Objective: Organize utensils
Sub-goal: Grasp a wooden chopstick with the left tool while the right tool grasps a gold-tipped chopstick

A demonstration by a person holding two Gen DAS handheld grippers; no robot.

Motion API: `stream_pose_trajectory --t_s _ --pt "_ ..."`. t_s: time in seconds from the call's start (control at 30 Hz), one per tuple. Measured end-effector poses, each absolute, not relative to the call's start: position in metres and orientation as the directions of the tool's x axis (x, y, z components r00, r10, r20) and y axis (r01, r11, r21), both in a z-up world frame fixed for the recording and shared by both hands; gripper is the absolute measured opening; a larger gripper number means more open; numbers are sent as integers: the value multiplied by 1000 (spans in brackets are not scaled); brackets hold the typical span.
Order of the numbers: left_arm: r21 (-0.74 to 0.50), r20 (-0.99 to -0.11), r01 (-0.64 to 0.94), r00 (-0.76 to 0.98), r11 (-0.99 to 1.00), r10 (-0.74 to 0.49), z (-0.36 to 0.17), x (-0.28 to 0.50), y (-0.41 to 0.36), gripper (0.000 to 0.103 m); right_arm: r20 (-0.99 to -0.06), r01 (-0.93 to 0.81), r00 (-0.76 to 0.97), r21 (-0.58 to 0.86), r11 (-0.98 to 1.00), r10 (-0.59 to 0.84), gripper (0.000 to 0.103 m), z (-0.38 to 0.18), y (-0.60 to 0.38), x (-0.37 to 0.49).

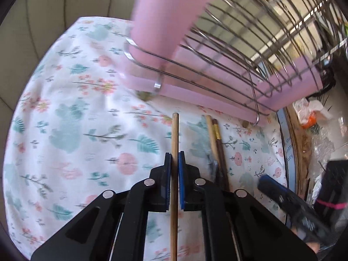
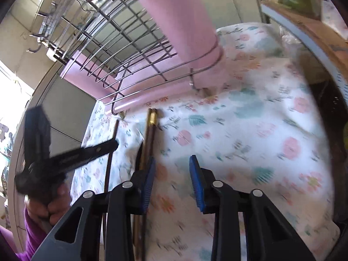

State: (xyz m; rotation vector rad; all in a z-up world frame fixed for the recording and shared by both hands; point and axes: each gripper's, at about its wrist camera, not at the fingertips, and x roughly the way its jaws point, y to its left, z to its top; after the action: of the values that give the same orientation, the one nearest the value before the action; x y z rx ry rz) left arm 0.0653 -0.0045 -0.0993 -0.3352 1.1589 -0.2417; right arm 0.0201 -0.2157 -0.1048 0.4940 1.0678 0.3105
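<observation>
My left gripper (image 1: 174, 156) is shut on a light wooden chopstick (image 1: 175, 130), held above the floral cloth and pointing toward the pink utensil cup (image 1: 161, 21) in the wire dish rack (image 1: 250, 50). Two more chopsticks, a light one and a dark one with a gold band (image 1: 217, 139), lie on the cloth to its right. My right gripper (image 2: 173, 163) is open and empty above the cloth, with the gold-banded dark chopstick (image 2: 150, 134) just left of its left finger. The pink cup (image 2: 180, 26) and rack (image 2: 104, 39) stand ahead. The left gripper (image 2: 65, 154) shows at the left of the right wrist view.
The rack sits on a pink drip tray (image 1: 289, 82) on a floral cloth (image 1: 76, 108). A book and clutter (image 1: 308, 117) lie at the cloth's right edge. My right gripper (image 1: 289, 202) shows blurred at lower right. A grey wall stands behind.
</observation>
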Motion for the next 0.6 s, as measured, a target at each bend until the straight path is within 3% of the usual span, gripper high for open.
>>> stream_pose_trajectory --t_s 0.53,0.6 --pt "-374 -861 -9 375 927 -344 -107 66 53 6 -808 28 382 495 868 448 16 -125 -175 83" --pt "-372 -866 -13 364 928 -342 -110 66 53 6 -810 29 379 493 869 447 7 -125 -172 83"
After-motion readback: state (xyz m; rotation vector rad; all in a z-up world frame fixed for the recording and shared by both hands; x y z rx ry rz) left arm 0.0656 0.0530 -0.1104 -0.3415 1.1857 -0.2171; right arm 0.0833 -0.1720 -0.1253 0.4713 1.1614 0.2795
